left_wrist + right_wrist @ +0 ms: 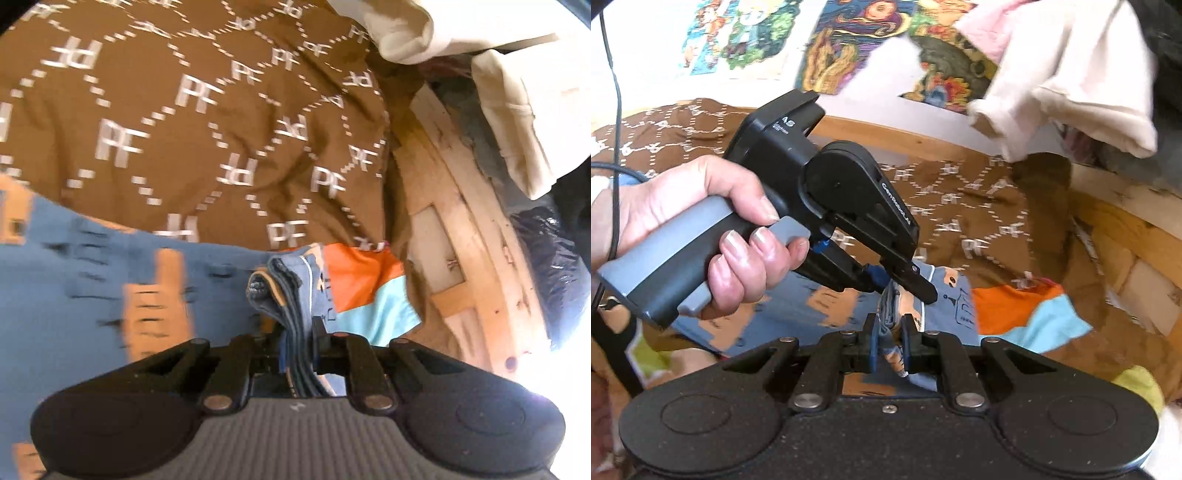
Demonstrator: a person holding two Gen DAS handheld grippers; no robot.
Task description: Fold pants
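Pinching bunched blue pants [295, 314] in your left gripper [299, 354], your right gripper [889, 347] clamped on the same bunch beside it, brown patterned bedspread [192, 122] underneath, cream cloth [1071, 77] hanging above

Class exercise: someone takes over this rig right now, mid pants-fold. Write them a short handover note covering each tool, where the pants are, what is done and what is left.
Left tool: shut on a bunched edge of the pants.
Right tool: shut on the same pants, close beside the left tool, which a hand holds.
Pants: blue with orange print, lying on the brown bedspread, over an orange and turquoise cloth. White clothes hang above the bed's far side.
Done: both grips taken on gathered layers.
Left: probably carry the fold across, flatten, release. How many folds are in cannot be told.
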